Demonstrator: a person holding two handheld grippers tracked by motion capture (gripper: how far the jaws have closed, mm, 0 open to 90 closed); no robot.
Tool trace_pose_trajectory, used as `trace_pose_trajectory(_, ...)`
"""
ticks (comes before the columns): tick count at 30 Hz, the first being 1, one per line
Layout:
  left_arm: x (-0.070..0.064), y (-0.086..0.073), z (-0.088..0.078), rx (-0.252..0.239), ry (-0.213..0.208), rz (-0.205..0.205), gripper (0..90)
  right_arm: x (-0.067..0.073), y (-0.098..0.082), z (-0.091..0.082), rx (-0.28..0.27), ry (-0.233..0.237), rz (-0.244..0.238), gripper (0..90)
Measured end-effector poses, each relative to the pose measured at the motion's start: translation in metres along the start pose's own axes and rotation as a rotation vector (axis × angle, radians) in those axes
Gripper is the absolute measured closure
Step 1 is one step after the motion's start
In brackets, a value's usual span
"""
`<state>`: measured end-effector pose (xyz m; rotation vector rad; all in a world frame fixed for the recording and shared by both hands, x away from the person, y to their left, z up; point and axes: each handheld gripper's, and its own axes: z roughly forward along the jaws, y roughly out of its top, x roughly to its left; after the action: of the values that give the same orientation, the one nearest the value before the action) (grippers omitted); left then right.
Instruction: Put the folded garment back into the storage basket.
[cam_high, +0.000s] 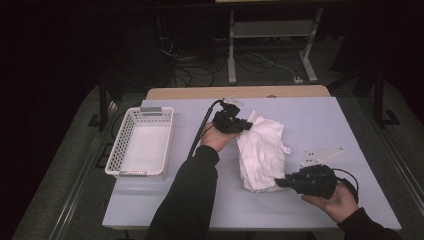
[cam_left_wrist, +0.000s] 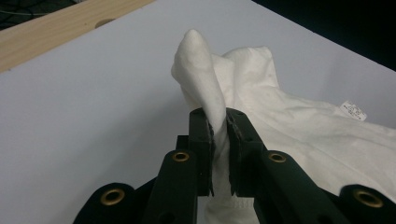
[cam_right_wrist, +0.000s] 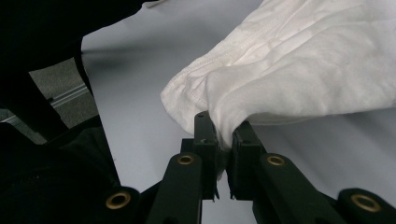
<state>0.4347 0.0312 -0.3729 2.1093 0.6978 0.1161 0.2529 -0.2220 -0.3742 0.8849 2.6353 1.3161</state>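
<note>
A crumpled white cloth (cam_high: 262, 150) hangs between my two grippers over the middle of the pale table (cam_high: 165, 200). My left gripper (cam_high: 247, 125) is shut on the cloth's far corner; in the left gripper view a fold of the white cloth (cam_left_wrist: 205, 88) stands up pinched between the black jaws of the left gripper (cam_left_wrist: 219, 128). My right gripper (cam_high: 281, 183) is shut on the cloth's near edge, and in the right gripper view the hem of the white cloth (cam_right_wrist: 280, 70) is clamped in the right gripper (cam_right_wrist: 223, 135). A small label (cam_left_wrist: 353, 111) shows on the fabric.
A white slotted basket (cam_high: 122, 145) stands on the table's left side, with nothing in it. The wooden strip (cam_high: 200, 93) marks the table's far edge. Metal stand legs (cam_high: 232, 55) and cables lie on the floor beyond. A dark sleeve (cam_high: 187, 200) crosses the near middle.
</note>
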Motion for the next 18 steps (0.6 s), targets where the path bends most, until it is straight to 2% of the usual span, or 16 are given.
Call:
trace_pose_trajectory(8,-0.001,0.007,-0.013,-0.019,0.016,0.012,80.5,0.001,0.013,-0.004,-0.017,0.011,-0.021,82.3)
trace_pose_trajectory(9,-0.002,0.012,-0.021,-0.023,0.023,0.024,80.4,0.003,0.017,-0.007,-0.023,0.01,-0.032,82.3)
trace_pose_trajectory(15,-0.002,0.018,-0.031,-0.024,0.035,0.044,80.4,0.006,0.024,-0.01,-0.035,0.013,-0.042,82.3)
trace_pose_trajectory(18,0.0,0.021,-0.043,-0.031,0.044,0.048,80.4,0.009,0.033,-0.01,-0.042,0.018,-0.058,82.3)
